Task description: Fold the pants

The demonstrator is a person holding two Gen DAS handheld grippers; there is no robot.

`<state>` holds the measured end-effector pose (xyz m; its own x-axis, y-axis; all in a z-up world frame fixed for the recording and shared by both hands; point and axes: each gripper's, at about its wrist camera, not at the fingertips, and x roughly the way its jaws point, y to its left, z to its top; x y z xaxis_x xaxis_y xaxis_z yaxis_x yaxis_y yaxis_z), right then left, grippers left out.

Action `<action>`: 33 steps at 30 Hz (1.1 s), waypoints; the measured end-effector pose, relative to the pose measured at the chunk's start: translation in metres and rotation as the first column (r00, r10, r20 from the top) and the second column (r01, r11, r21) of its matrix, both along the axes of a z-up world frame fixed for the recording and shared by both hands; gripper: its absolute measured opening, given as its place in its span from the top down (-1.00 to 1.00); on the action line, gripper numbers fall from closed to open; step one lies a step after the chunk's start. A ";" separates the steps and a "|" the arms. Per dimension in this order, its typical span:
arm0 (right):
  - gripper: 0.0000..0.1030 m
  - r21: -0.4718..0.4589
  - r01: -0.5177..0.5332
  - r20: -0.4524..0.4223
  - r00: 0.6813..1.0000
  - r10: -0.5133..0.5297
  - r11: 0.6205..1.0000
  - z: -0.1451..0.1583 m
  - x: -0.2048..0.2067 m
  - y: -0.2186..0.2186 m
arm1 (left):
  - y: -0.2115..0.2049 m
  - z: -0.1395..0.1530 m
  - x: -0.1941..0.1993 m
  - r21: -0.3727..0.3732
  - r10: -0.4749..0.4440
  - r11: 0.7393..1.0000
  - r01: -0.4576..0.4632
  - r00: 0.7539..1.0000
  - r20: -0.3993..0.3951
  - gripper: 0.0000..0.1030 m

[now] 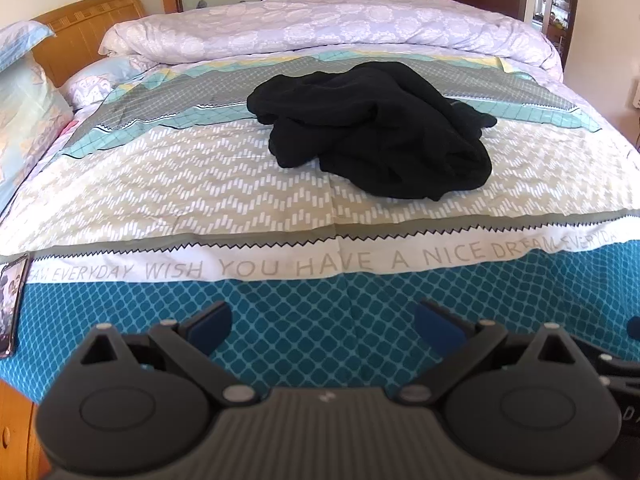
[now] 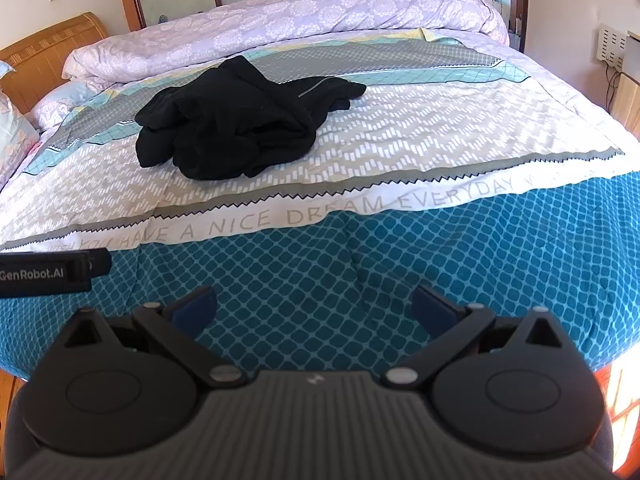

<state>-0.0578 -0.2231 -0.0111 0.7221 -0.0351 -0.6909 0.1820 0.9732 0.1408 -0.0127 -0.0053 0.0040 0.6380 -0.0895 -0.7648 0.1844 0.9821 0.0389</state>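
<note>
A: Mid-bed, toward the far edge: black pants (image 1: pixel 376 128) lie bunched, untouched. Why?
B: Nothing started; left gripper (image 1: pixel 322 326) and right gripper (image 2: pixel 314 308) hover over the near edge, jaws wide apart, empty, presumably ready to reach

A bed (image 1: pixel 280 320) with a patterned bedspread (image 1: pixel 180 184). Crumpled black pants (image 1: pixel 372 128) lie in a heap near its middle. A rolled lilac quilt (image 1: pixel 320 28) lies along the far side, pillows (image 1: pixel 24 92) at the left.

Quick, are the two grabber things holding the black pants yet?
Left gripper: jaws open, holding nothing.
Right gripper: jaws open, holding nothing.
The pants lie crumpled on the bed.
</note>
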 end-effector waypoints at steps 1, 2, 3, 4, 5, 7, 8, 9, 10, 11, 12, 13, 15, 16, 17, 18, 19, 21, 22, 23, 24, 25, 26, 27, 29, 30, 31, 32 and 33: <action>-1.00 -0.002 0.003 0.003 1.000 -0.003 1.000 0.001 0.000 -0.001 | 0.000 -0.001 0.000 -0.003 -0.001 1.000 0.001 1.000 -0.002 -0.97; -1.00 -0.006 0.007 0.007 1.000 -0.007 1.000 0.003 0.001 -0.002 | 0.001 -0.001 0.000 -0.009 0.000 1.000 0.000 1.000 -0.004 -0.97; -1.00 -0.011 0.010 0.014 1.000 -0.010 1.000 0.005 0.002 -0.003 | 0.001 -0.002 0.000 -0.011 0.003 1.000 -0.003 1.000 -0.005 -0.98; -1.00 -0.019 0.013 0.025 1.000 -0.012 1.000 0.009 0.005 -0.004 | 0.001 -0.002 0.000 -0.010 0.007 1.000 -0.007 1.000 -0.005 -1.00; -1.00 -0.033 0.016 0.036 0.999 -0.014 0.999 0.014 0.008 -0.004 | 0.001 -0.002 0.000 -0.006 0.012 1.000 -0.012 1.000 -0.003 -1.00; -1.00 -0.058 0.016 0.052 0.999 -0.013 0.998 0.021 0.013 -0.004 | 0.001 -0.003 -0.001 0.000 0.012 1.000 -0.012 1.000 -0.004 -1.00; -1.00 -0.066 0.014 0.058 0.998 -0.010 0.998 0.025 0.016 -0.004 | 0.002 -0.003 -0.001 -0.001 0.014 1.000 -0.014 1.000 -0.005 -1.00; -1.00 -0.069 0.012 0.060 0.998 -0.007 0.998 0.027 0.018 -0.004 | 0.002 -0.002 -0.001 -0.003 0.016 1.000 -0.016 1.000 -0.006 -1.00; -1.00 -0.070 0.008 0.061 0.998 -0.004 0.997 0.028 0.019 -0.003 | 0.002 -0.002 -0.001 -0.004 0.017 1.000 -0.017 1.000 -0.008 -1.00; -1.00 -0.070 0.004 0.062 0.998 0.000 0.998 0.028 0.019 -0.001 | 0.003 -0.002 -0.001 -0.003 0.018 1.000 -0.018 1.000 -0.010 -1.00; -1.00 -0.070 -0.001 0.061 0.998 0.006 0.998 0.027 0.019 0.000 | 0.003 -0.002 -0.001 -0.001 0.021 1.000 -0.021 1.000 -0.011 -1.00; -1.00 -0.072 -0.008 0.058 0.998 0.012 0.997 0.026 0.018 0.002 | 0.003 -0.002 -0.001 0.002 0.024 1.000 -0.024 1.000 -0.012 -1.00; -1.00 -0.078 -0.014 0.047 0.999 0.017 0.997 0.023 0.016 0.006 | 0.003 -0.003 0.000 0.008 0.028 1.000 -0.028 0.999 -0.015 -1.00; -1.00 -0.077 -0.014 0.042 0.999 0.017 0.997 0.021 0.015 0.006 | 0.003 -0.004 0.000 0.009 0.029 1.000 -0.028 0.999 -0.017 -1.00; -1.00 -0.076 -0.012 0.039 0.999 0.015 0.997 0.020 0.014 0.007 | 0.003 -0.004 0.000 0.010 0.028 1.000 -0.028 0.999 -0.019 -1.00; -1.00 -0.073 -0.010 0.036 0.999 0.013 0.997 0.019 0.013 0.006 | 0.003 -0.004 0.000 0.012 0.027 1.000 -0.027 0.999 -0.019 -1.00; -1.00 -0.069 -0.007 0.033 0.999 0.010 0.998 0.018 0.013 0.005 | 0.002 -0.005 0.000 0.015 0.026 1.000 -0.025 0.999 -0.019 -1.00; -1.00 -0.063 0.000 0.032 0.999 0.002 0.998 0.017 0.012 0.004 | 0.001 -0.005 -0.001 0.018 0.023 1.000 -0.023 1.000 -0.019 -1.00; -1.00 -0.059 0.004 0.032 0.999 -0.002 0.998 0.017 0.012 0.004 | 0.001 -0.005 -0.001 0.018 0.022 1.000 -0.022 1.000 -0.018 -1.00; -1.00 -0.056 0.006 0.033 0.999 -0.004 0.998 0.017 0.012 0.003 | 0.001 -0.005 -0.001 0.018 0.022 1.000 -0.021 1.000 -0.017 -1.00; -1.00 -0.055 0.007 0.034 0.999 -0.006 0.998 0.017 0.011 0.003 | 0.001 -0.005 -0.002 0.018 0.021 1.000 -0.021 1.000 -0.015 -1.00; -1.00 -0.055 0.008 0.034 0.999 -0.006 0.998 0.017 0.011 0.003 | 0.001 -0.005 -0.003 0.017 0.021 1.000 -0.020 1.000 -0.012 -1.00; -1.00 -0.055 0.007 0.034 0.999 -0.005 0.998 0.017 0.012 0.004 | 0.001 -0.005 -0.003 0.014 0.021 1.000 -0.020 1.000 -0.009 -1.00; -1.00 -0.055 0.005 0.033 0.999 -0.003 0.998 0.017 0.011 0.004 | 0.002 -0.004 -0.003 0.013 0.020 1.000 -0.020 1.000 -0.008 -1.00; -1.00 -0.058 0.000 0.030 1.000 0.002 0.998 0.016 0.011 0.005 | 0.002 -0.005 -0.003 0.009 0.021 1.000 -0.020 1.000 -0.014 -1.00; -1.00 -0.058 -0.003 0.027 1.000 0.004 0.998 0.016 0.011 0.006 | 0.003 -0.006 -0.003 0.005 0.021 1.000 -0.021 1.000 -0.020 -1.00; -1.00 -0.058 -0.005 0.023 1.000 0.007 0.998 0.015 0.012 0.006 | 0.003 -0.006 -0.002 0.003 0.023 1.000 -0.023 0.999 -0.024 -1.00; -1.00 -0.060 -0.008 0.020 1.000 0.009 0.998 0.015 0.012 0.007 | 0.004 -0.007 -0.002 0.002 0.024 1.000 -0.024 0.999 -0.028 -1.00; -1.00 -0.062 -0.009 0.018 1.000 0.010 0.998 0.015 0.012 0.007 | 0.004 -0.007 -0.002 0.001 0.025 1.000 -0.025 0.999 -0.029 -1.00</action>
<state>-0.0457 -0.2162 0.0037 0.7354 -0.0704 -0.6739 0.1706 0.9818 0.0837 -0.0147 -0.0011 -0.0031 0.6174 -0.0736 -0.7832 0.1610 0.9864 0.0343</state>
